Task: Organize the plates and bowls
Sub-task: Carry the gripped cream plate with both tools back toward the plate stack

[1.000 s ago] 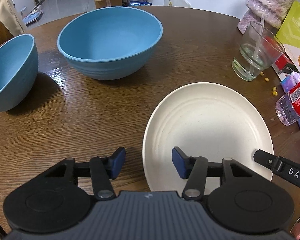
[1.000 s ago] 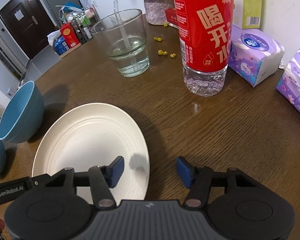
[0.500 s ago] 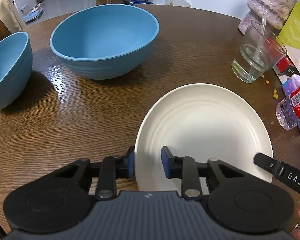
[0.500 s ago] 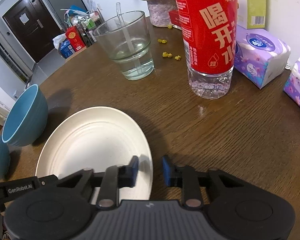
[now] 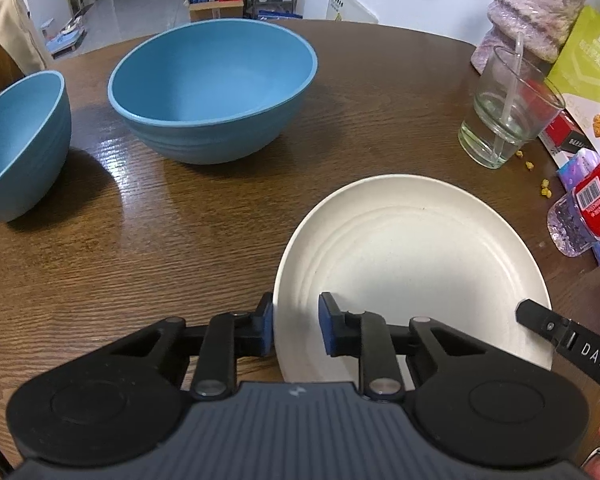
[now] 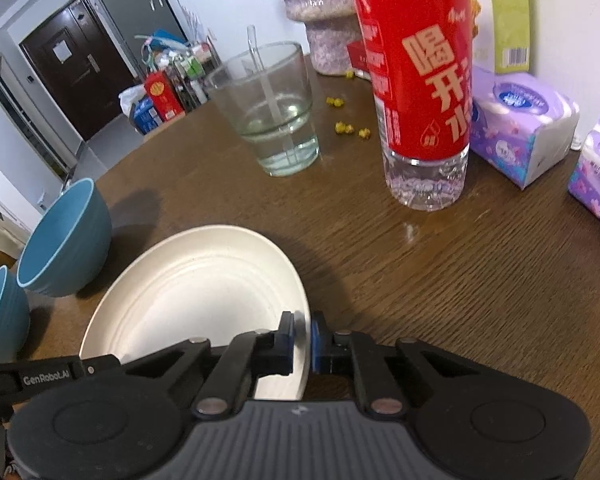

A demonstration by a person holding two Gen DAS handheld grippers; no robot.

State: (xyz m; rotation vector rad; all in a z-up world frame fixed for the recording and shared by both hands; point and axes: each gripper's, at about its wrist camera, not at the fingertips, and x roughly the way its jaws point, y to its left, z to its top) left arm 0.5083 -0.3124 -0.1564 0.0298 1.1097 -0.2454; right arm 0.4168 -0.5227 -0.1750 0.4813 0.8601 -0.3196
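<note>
A cream plate [image 5: 412,256] lies on the round wooden table [image 5: 180,248], near its front. My left gripper [image 5: 294,330] has the plate's left rim between its blue pads, and its jaws are still closing on it. My right gripper [image 6: 302,340] is shut on the opposite rim of the plate [image 6: 196,292], which looks slightly raised on that side above a dark shadow. A large blue bowl [image 5: 216,92] stands upright behind the plate. A second blue bowl [image 5: 16,144] stands to its left. Both bowls are empty.
A glass with water and a straw [image 5: 508,108] stands right of the plate. Beside it are a red-labelled bottle [image 6: 420,112], tissue packs [image 6: 520,120], yellow crumbs [image 6: 346,128] and a knitted vase [image 5: 532,12]. Snack packets line the right edge.
Both grippers have closed from wide open onto the plate's rim, one on each side. The plate has shifted a little to the left and its right side has tipped up.
</note>
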